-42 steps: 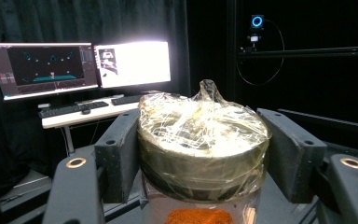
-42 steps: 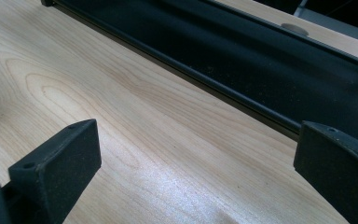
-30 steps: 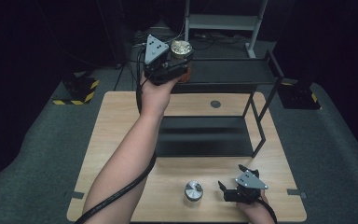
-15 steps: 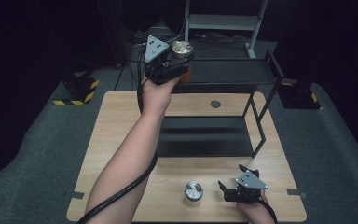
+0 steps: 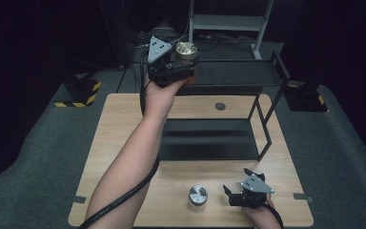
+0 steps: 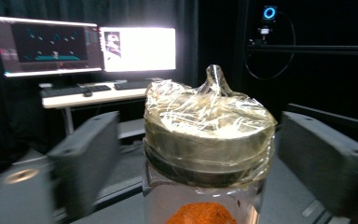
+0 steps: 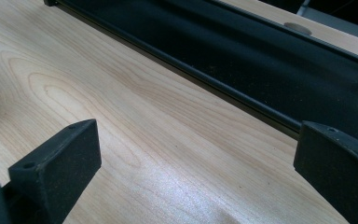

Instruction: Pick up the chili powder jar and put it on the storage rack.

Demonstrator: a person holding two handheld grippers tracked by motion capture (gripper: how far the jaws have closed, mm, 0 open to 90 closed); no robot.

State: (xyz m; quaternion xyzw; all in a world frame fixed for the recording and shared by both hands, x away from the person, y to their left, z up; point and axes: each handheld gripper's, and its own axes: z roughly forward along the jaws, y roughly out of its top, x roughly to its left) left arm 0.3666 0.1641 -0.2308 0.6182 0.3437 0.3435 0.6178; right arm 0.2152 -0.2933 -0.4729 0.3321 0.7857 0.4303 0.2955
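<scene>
A glass jar with plastic wrap over its lid and orange powder inside stands on the top shelf of a black rack. My left gripper is held up at that shelf with a jaw on each side of the jar. Its jaws have just been opening, and in the left gripper view a gap shows on both sides, so the pads are off the glass. Near the table's front right my right gripper is open and empty above the wood. A second jar with a silver lid stands left of it.
The rack's lower shelf lies across the middle of the wooden table, with black uprights on its right. A round grommet sits in the tabletop behind it. Monitors and a desk stand beyond the rack.
Both hands and both jars sit where they were. The spreading of the left jaws is too small to make out from above.
</scene>
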